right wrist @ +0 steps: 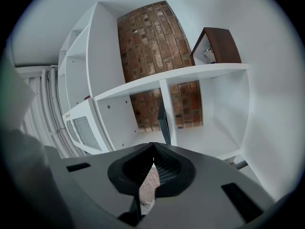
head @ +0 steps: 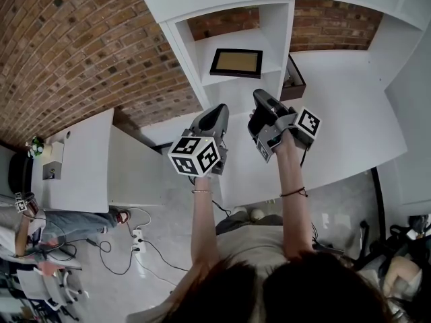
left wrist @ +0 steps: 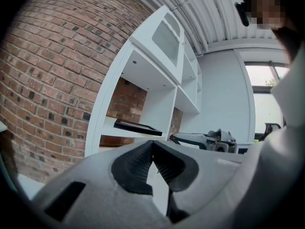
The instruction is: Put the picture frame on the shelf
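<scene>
A black picture frame (head: 236,62) with a tan panel lies flat on a shelf board of the white shelf unit (head: 273,29). In the left gripper view the picture frame (left wrist: 137,126) shows as a thin dark slab on that board. Both grippers are held up in front of the shelf, below the frame and apart from it. My left gripper (head: 219,111) (left wrist: 152,142) is shut with nothing between its pads. My right gripper (head: 259,97) (right wrist: 153,145) is also shut and empty, a little right of the frame. From the right gripper view, a dark edge-on slab (right wrist: 163,123) is probably the frame.
A brown wooden box (head: 294,79) (right wrist: 217,44) stands in the compartment to the right of the frame. A brick wall (head: 74,46) is behind and left of the shelf. A white desk (head: 81,160) stands at the left, with a seated person (head: 27,227) and floor cables (head: 135,237) beside it.
</scene>
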A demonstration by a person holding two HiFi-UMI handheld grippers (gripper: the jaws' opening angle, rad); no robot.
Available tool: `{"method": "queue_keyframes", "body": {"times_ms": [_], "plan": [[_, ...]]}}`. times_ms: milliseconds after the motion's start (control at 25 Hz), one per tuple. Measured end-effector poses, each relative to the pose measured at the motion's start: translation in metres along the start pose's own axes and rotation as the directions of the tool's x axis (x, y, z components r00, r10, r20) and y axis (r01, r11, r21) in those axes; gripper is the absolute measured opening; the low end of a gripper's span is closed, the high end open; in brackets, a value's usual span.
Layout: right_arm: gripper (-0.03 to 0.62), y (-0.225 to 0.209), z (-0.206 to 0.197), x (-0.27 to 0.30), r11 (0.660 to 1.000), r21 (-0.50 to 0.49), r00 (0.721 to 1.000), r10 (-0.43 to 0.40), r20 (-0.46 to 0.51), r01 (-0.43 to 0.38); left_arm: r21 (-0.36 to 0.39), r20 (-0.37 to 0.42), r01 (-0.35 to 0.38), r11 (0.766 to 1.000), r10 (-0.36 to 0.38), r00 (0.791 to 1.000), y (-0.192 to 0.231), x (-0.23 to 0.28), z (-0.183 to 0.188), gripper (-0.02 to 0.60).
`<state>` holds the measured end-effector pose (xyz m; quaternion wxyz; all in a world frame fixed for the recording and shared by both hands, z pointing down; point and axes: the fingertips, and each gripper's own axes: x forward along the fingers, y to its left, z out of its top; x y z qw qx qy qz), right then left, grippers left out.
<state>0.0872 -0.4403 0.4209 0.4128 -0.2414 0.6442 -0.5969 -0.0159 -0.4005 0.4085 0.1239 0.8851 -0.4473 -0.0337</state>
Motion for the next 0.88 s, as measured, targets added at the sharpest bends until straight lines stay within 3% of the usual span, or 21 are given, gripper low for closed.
{"method": "queue_keyframes", "body": {"times_ms": [880], "plan": [[0.009, 0.002, -0.019, 0.013, 1.000, 0.020, 0.998, 0.019, -0.056, -0.018, 0.002, 0.026, -0.036, 0.999, 0.036, 0.999, 0.012, -0.012, 0.008, 0.011]]}}
